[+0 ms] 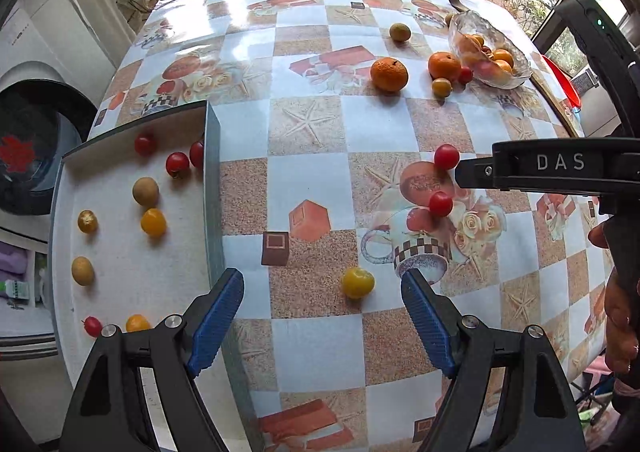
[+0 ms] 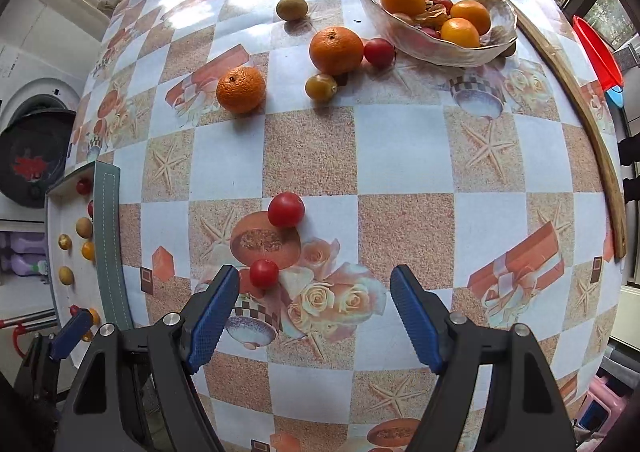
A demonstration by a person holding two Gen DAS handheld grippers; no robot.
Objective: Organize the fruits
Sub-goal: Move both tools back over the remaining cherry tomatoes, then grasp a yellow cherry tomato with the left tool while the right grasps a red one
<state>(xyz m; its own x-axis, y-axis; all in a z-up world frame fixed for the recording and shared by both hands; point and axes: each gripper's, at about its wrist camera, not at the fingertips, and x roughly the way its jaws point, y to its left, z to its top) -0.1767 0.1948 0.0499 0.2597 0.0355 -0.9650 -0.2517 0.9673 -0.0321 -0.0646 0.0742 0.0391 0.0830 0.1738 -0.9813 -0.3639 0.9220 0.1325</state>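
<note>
My left gripper [image 1: 322, 308] hangs open over the table beside the white tray [image 1: 120, 252]. A yellow cherry tomato [image 1: 357, 283] lies on the cloth between its blue pads, untouched. The tray holds several small red, yellow and brown fruits. My right gripper [image 2: 316, 292] is open above the table. A red cherry tomato [image 2: 264, 273] sits just inside its left pad [image 2: 214, 312], and another red tomato [image 2: 285, 209] lies farther ahead. Two oranges [image 2: 241, 89] [image 2: 336, 50] and small fruits lie near the glass bowl [image 2: 460, 52], which holds more fruit.
The table carries a chequered patterned cloth [image 1: 320, 132]. The tray's grey wall [image 1: 212, 192] stands right next to my left pad. The right gripper's black housing [image 1: 556, 164] reaches in from the right, with a hand below it. A washing machine [image 1: 32, 140] stands beyond the table's left edge.
</note>
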